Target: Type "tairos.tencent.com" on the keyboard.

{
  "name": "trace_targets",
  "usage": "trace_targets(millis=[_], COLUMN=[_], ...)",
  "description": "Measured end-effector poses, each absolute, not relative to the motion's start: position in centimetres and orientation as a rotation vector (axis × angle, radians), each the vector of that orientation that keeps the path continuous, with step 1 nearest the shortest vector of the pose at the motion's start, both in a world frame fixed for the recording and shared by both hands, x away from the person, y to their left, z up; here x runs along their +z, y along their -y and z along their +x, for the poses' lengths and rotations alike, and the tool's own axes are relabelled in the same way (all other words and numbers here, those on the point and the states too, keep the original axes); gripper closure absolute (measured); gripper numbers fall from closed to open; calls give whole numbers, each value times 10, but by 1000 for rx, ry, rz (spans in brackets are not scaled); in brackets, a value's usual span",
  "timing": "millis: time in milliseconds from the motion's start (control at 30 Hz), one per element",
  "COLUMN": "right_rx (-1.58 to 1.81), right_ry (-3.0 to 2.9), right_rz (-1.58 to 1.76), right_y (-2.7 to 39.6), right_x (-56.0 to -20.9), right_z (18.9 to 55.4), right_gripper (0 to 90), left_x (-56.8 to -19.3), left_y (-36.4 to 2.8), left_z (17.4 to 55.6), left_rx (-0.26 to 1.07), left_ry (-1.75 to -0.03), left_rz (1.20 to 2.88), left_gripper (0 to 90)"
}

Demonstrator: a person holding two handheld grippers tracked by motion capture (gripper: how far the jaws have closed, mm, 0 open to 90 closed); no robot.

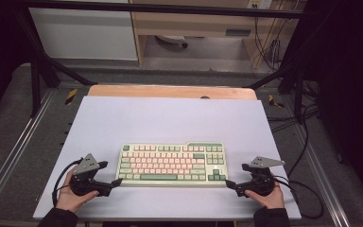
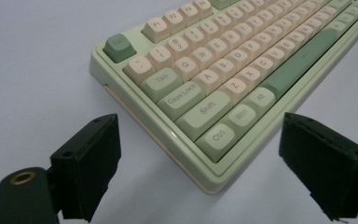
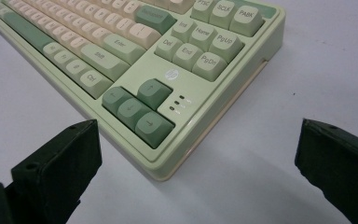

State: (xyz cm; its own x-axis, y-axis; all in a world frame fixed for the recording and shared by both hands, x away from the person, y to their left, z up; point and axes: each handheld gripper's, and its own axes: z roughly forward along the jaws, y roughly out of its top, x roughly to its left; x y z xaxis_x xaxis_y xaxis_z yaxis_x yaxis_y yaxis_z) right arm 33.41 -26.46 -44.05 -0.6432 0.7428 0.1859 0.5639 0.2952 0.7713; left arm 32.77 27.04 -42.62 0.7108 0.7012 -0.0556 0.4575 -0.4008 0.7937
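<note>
A pale green keyboard [image 1: 172, 164] with cream and green keys lies flat on the white sheet [image 1: 170, 120], near its front edge. My left gripper [image 1: 111, 173] sits just off the keyboard's left front corner, held by a hand. In the left gripper view, the left gripper [image 2: 200, 140] stands open, its jaws wide apart, and the Ctrl corner of the keyboard [image 2: 223, 93] lies ahead between them, untouched. My right gripper [image 1: 237, 175] sits off the right front corner. Seen in its own view, the right gripper [image 3: 198, 140] is open too, facing the arrow-key corner of the keyboard [image 3: 168, 74].
The sheet covers a wooden table [image 1: 170, 91] whose back edge shows. Black frame bars [image 1: 38, 71] stand at both back sides. Cables [image 1: 307, 189] trail over the grey floor at the right. A cabinet [image 1: 82, 33] stands beyond the table.
</note>
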Motion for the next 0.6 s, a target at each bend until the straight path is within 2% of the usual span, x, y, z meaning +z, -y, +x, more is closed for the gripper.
trace_targets(millis=[300, 367, 500, 600], right_rx=[1267, 1265, 1265, 1266], right_ry=[-2356, -2356, -2355, -2353], right_rz=[1207, 1209, 1207, 1210], right_y=[264, 264, 264, 264], right_x=[-441, -441, -441, -441], right_z=[334, 334, 334, 334], right_gripper=[9, 9, 9, 9], left_x=[-419, -418, -417, -416], left_y=[-264, -263, -260, -256], left_z=[327, 328, 329, 330], left_rx=[368, 362, 365, 365], left_ry=[-889, -890, -895, -896], left_rz=[2035, 2032, 2034, 2036], left_gripper=[241, 302, 343, 406])
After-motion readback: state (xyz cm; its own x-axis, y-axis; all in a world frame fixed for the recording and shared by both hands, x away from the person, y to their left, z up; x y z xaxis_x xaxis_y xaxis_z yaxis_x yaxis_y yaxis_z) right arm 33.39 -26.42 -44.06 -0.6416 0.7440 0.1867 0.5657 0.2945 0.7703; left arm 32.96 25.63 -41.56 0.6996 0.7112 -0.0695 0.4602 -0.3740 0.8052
